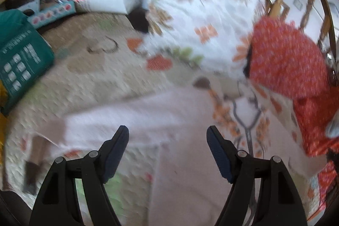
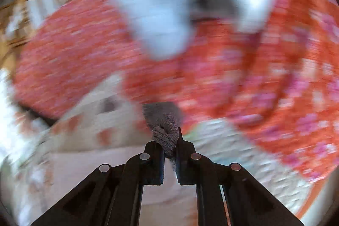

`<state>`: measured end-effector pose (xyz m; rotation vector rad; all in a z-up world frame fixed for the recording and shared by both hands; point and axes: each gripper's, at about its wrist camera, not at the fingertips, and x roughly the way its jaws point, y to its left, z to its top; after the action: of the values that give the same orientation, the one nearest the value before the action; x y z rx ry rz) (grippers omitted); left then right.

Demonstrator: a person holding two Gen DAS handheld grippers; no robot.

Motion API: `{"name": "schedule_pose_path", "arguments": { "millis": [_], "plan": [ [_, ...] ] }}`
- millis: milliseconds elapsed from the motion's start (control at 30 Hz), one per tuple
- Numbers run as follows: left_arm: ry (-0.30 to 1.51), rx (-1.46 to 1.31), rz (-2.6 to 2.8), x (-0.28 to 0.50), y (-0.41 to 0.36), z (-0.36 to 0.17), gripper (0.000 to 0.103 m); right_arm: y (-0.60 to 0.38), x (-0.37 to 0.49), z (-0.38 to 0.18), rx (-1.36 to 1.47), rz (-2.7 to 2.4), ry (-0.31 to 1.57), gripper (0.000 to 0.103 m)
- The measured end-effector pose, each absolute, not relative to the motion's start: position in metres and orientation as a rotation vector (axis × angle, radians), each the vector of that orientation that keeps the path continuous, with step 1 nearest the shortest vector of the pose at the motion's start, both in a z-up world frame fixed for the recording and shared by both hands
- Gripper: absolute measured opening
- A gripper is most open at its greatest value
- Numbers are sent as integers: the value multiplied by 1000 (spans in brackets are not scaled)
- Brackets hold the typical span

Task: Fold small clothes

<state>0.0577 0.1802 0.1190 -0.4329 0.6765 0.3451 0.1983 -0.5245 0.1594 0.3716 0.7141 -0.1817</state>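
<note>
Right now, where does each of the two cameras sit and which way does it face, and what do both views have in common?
Left wrist view: sits on the left gripper, facing down over the floral quilted cloth and a pale pink garment; its two open black fingers show.
Right wrist view: sits on the right gripper, facing the red patterned fabric; its fingers are shut on a grey knitted piece.
Shared: the red patterned fabric and the floral quilted cloth.
</note>
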Motion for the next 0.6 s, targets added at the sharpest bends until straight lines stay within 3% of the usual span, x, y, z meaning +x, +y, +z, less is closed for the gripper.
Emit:
{"name": "schedule_pose_path", "arguments": {
  "millis": [300,600],
  "plan": [
    [595,-540,402,35,237,124,78,-271,257,127,566,463,913,9],
    [585,-643,461,6,278,114,78,-60,243,44,415,741,1151,9]
  ]
}}
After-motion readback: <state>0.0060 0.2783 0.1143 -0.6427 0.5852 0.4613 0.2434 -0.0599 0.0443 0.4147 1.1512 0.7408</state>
